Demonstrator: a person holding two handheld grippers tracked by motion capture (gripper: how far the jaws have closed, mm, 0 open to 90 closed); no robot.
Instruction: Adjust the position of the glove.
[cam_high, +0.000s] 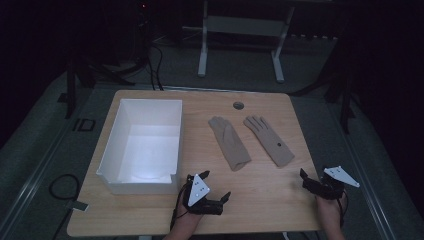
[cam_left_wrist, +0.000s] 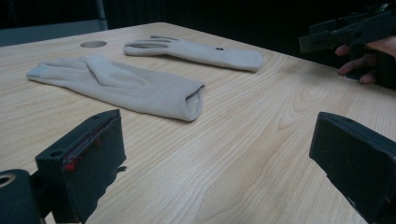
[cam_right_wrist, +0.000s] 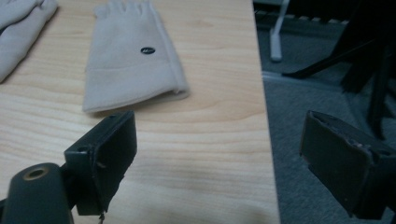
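- The left tool (cam_high: 209, 191) rests low over the near part of the wooden bench (cam_high: 260, 200), just in front of the near right corner of the white box (cam_high: 116, 145). A grey three-cornered plate sits on top of it.
- Its two black jaws are wide apart and nothing is between them. In the left gripper view only bare wood lies in the gap.
- The right tool (cam_high: 312, 181) is at the near right corner of the bench, close to the edge. A hand (cam_high: 330, 210) holds it from below.
- Its jaws are also wide apart and hold nothing. In the right gripper view one jaw is over the wood and the other is over the grey floor (cam_right_wrist: 317, 116) beyond the edge of the bench.
- Two beige gloves lie flat on the bench, right of the white box, side by side but not touching.
- The left glove (cam_high: 229, 141) is nearer to the left tool, with its open cuff turned to the tool and its fingers pointing to the far side.
- The right glove (cam_high: 269, 140) has a small dark mark (cam_right_wrist: 148, 50) on its back. Its cuff is just ahead of the right tool and near the right edge of the bench.
- Both tools are apart from the gloves; neither one touches them.
- The white box is open at the top and takes the left part of the bench.
- A small round grey cap (cam_high: 238, 105) is set in the wood at the far side, beyond the gloves.
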